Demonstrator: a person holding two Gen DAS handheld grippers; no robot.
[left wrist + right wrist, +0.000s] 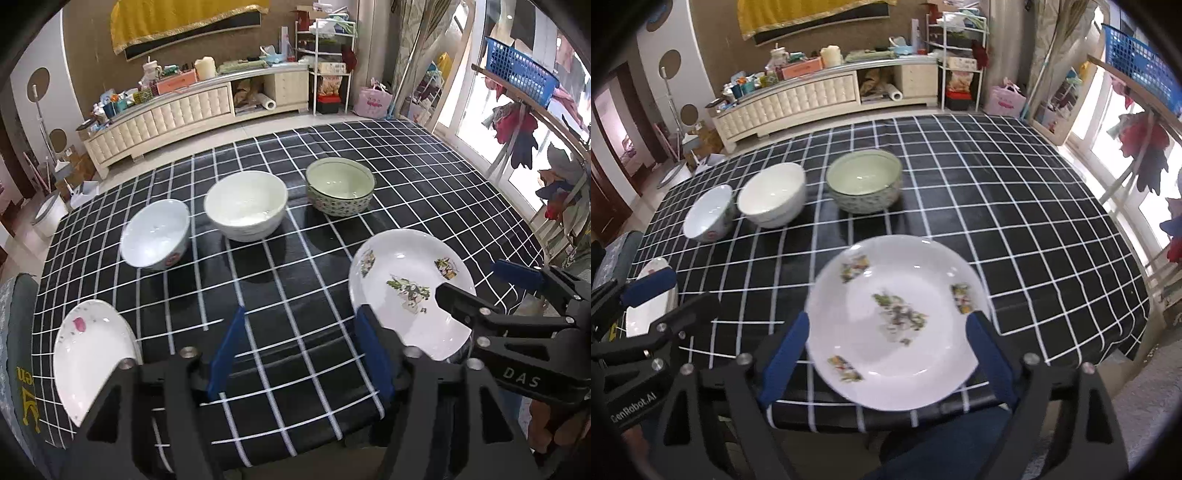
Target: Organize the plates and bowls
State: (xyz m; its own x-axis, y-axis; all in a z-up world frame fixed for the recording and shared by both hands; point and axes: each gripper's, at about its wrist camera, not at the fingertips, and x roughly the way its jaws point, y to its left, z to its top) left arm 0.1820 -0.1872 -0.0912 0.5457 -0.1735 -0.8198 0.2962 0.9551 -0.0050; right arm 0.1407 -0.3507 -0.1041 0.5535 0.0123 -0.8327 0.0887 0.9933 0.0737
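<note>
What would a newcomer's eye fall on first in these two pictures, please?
Probably the white floral plate at the near table edge, framed by the open right tool. Behind it, three bowls line up on the black checked tablecloth: a small white bowl, a plain white bowl and a green patterned bowl.

A checked tablecloth (295, 295) fronts a cluttered cream cabinet (192, 107).

3 bowls (246, 205) – 2 plates (410, 291)
</note>
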